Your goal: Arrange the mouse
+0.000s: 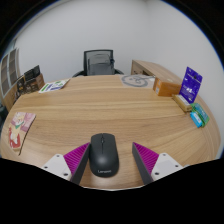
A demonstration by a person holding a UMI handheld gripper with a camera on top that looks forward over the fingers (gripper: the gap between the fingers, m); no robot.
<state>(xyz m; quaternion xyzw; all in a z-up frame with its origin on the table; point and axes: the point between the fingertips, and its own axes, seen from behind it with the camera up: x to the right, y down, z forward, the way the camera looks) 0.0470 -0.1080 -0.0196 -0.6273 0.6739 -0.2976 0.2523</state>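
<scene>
A black computer mouse (pixel 103 156) with a small logo lies on the wooden table (pixel 110 110), close to its near edge. It stands between my gripper's (pixel 112 158) two fingers. The left finger with its magenta pad (pixel 77 157) is close beside the mouse's left side. The right finger's pad (pixel 148 156) stands apart from the mouse with a clear strip of table between them. The fingers are open and the mouse rests on the table.
A grey office chair (pixel 99 62) stands behind the table's far edge. Papers (pixel 55 86) lie at the far left, a printed sheet (pixel 19 131) at the left edge. A wooden box (pixel 167 87), a purple box (pixel 191 83) and a teal object (pixel 198 117) sit at the right.
</scene>
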